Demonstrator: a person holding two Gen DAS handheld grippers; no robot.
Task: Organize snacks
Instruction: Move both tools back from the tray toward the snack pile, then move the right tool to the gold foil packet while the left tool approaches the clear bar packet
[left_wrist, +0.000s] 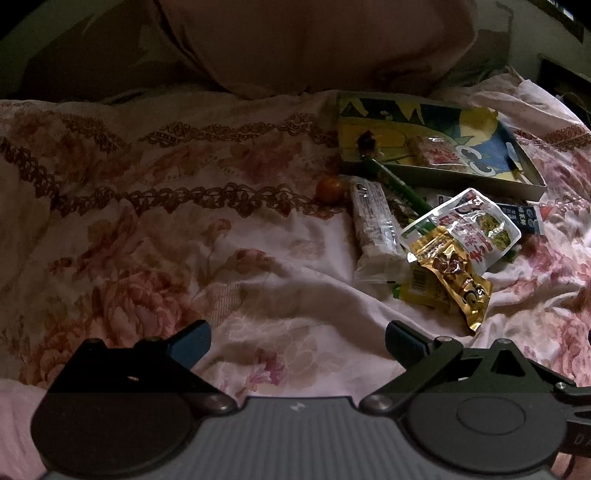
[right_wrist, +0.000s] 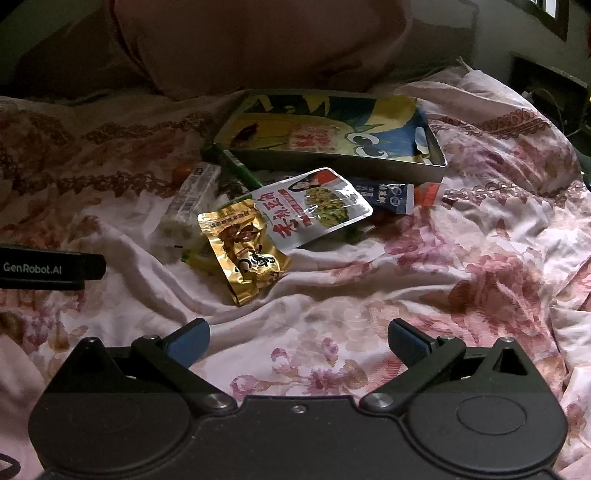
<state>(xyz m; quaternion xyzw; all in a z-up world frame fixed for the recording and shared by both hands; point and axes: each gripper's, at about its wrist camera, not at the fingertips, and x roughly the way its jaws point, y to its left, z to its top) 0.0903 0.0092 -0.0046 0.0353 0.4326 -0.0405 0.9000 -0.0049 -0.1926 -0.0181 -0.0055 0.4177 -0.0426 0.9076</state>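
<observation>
Two grippers hang over a floral bedspread (left_wrist: 147, 221), each with its jaws spread wide and nothing between them. In the left wrist view the left gripper (left_wrist: 297, 345) fills the bottom of the frame above bare cloth; in the right wrist view the right gripper (right_wrist: 298, 343) does the same, and a black part marked GenRobot.AI, seemingly the left gripper, juts in at the left edge.

Snacks lie in a loose heap right of centre in the left view and upper centre in the right view. A gold packet (left_wrist: 456, 275) sits nearest the grippers, its upper end overlapping a white pouch (left_wrist: 476, 221) printed with red characters and a picture of green food. Left of these lies a long white bar (left_wrist: 373, 225), its print blurred. A yellow-green packet (left_wrist: 419, 288) peeks out under the gold one. A green stick (left_wrist: 400, 190) runs slantwise from the heap up to the tray's front corner. A small orange ball (left_wrist: 330, 189) rests on the bedspread just left of the bar. A dark blue sachet (right_wrist: 388, 195) lies between the pouch and the tray.

Behind the heap sits a shallow tray (left_wrist: 461, 182) with a yellow and blue picture on its floor; one pink-wrapped snack (left_wrist: 439, 153) lies inside it. Above, at the top of both frames, is a large pale cushion or bedding, too dim to tell.
</observation>
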